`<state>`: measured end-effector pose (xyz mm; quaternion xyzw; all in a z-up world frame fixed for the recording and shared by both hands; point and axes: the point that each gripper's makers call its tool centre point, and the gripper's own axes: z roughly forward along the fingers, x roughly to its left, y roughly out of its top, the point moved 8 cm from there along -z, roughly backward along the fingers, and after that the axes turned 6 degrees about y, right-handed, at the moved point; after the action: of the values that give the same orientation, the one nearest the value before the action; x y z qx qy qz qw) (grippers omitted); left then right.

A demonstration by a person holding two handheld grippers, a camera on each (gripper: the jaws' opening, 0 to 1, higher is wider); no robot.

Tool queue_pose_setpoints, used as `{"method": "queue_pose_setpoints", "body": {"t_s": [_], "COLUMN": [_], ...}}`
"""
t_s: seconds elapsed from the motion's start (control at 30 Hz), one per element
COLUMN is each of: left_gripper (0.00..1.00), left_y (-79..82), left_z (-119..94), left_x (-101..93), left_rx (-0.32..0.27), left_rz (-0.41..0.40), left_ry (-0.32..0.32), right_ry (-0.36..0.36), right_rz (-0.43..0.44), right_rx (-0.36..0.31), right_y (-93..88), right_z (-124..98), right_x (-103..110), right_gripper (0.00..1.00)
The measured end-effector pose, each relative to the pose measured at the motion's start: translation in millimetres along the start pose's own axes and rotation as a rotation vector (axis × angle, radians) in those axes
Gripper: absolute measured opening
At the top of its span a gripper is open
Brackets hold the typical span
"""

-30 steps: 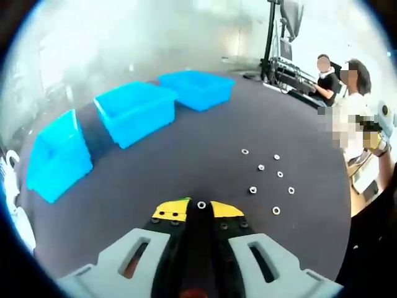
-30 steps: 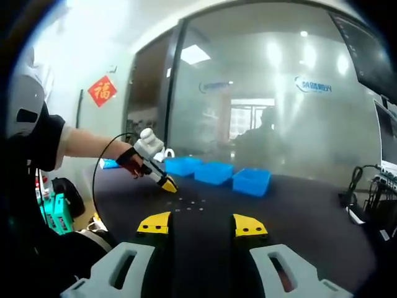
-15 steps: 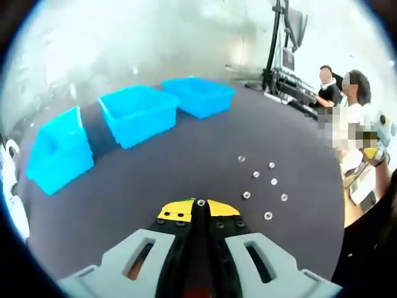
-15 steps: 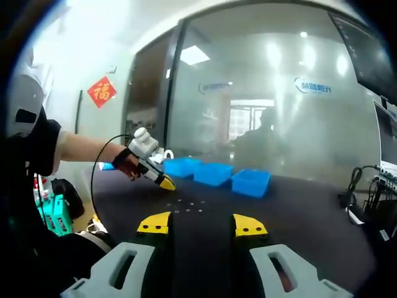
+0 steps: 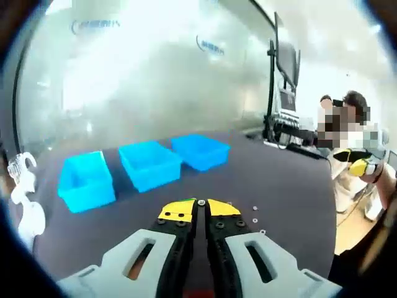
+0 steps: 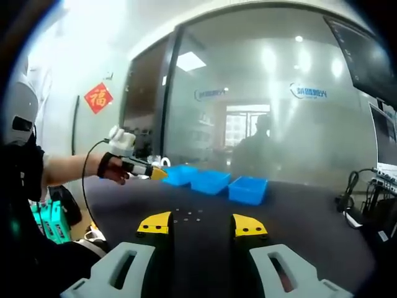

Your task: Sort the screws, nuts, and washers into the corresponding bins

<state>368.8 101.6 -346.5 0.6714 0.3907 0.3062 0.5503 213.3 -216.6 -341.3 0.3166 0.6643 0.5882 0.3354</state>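
My left gripper (image 5: 201, 206) is shut, with a small silver nut (image 5: 201, 202) pinched at its yellow tips, held above the dark table. Three blue bins lie ahead of it in a row: left bin (image 5: 87, 181), middle bin (image 5: 151, 164), right bin (image 5: 200, 151). Several loose silver parts (image 5: 255, 220) lie on the table just right of the tips. My right gripper (image 6: 202, 225) stands open and empty, low over the table. In the right gripper view the left gripper (image 6: 155, 174) hangs in the air near the bins (image 6: 211, 181), and the loose parts (image 6: 186, 215) lie just ahead.
The dark table (image 5: 279, 186) ends at a curved edge on the right. People sit beyond that edge by a monitor stand (image 5: 273, 93). A glass wall (image 6: 267, 112) rises behind the bins. A teal tool (image 6: 53, 220) sits low at the left.
The left gripper has risen off the table, still holding the nut, and now points more level toward the bins. The right gripper has hardly moved.
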Motion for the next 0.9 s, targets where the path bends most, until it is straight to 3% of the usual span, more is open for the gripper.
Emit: {"method": "queue_pose_setpoints", "body": {"t_s": [0.1,0.23,0.37,0.67,0.9], "left_gripper": [0.04,0.04,0.04,0.04,0.04], "left_y": [9.0,19.2,25.8,35.5,50.9], "left_z": [-9.0,-18.3,-17.1,-2.8,22.4], "left_x": [1.9,10.2,30.5,96.2,131.9], "left_rx": [-0.097,-0.152,-0.159,-0.149,-0.146], "left_rz": [-0.036,-0.012,-0.019,-0.036,-0.037], "left_ry": [0.044,0.119,0.168,0.341,0.401], "right_ry": [-0.006,-0.01,-0.008,-0.002,0.003], "right_rz": [0.004,0.01,0.007,0.016,0.019], "right_rx": [-0.014,-0.022,-0.03,-0.039,-0.048], "right_y": [3.0,5.1,8.2,9.8,12.8], "right_z": [-0.6,-1.0,-0.3,3.0,5.7], "right_x": [1.1,2.1,4.0,6.9,9.5], "right_gripper": [0.32,0.32,0.32,0.32,0.32]}}
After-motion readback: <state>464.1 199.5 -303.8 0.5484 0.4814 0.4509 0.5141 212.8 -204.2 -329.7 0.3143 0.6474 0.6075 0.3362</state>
